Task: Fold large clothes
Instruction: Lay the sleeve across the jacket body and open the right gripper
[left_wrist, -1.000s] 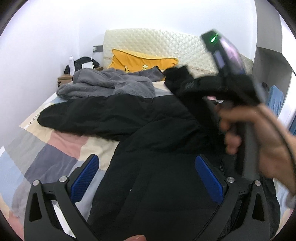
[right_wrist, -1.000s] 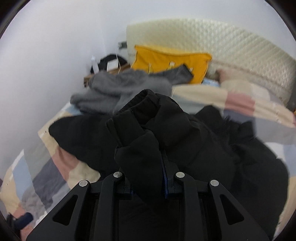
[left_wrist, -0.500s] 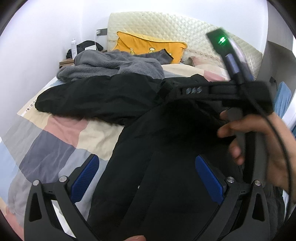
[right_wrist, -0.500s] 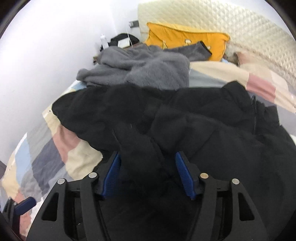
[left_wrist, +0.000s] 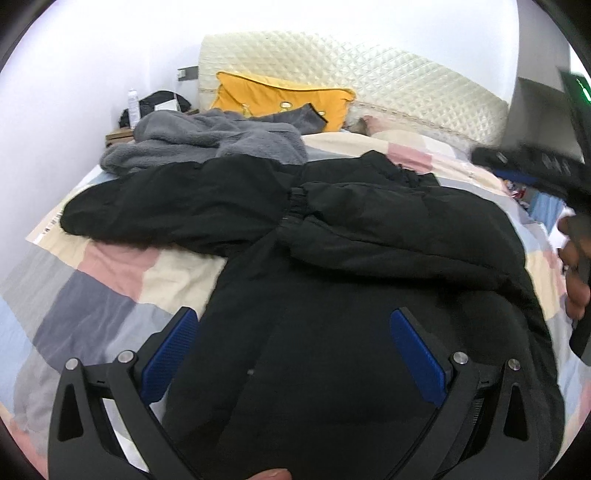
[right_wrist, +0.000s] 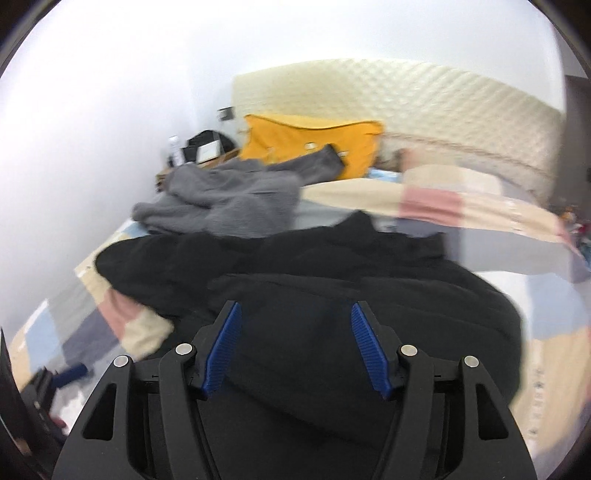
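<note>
Black padded jacket spread on the patchwork-quilted bed, one sleeve folded across its chest, grey fleece beyond — left gripper and right gripper both spread wide, holding nothing, yellow pillow against headboard.

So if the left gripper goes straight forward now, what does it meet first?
Most likely the black jacket: the open left gripper points along its body, toward the folded-over sleeve. Depth is unclear.

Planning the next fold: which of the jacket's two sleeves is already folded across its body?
The right sleeve, its elastic cuff mid-chest on the black jacket. The left sleeve lies stretched out on the bedspread.
</note>
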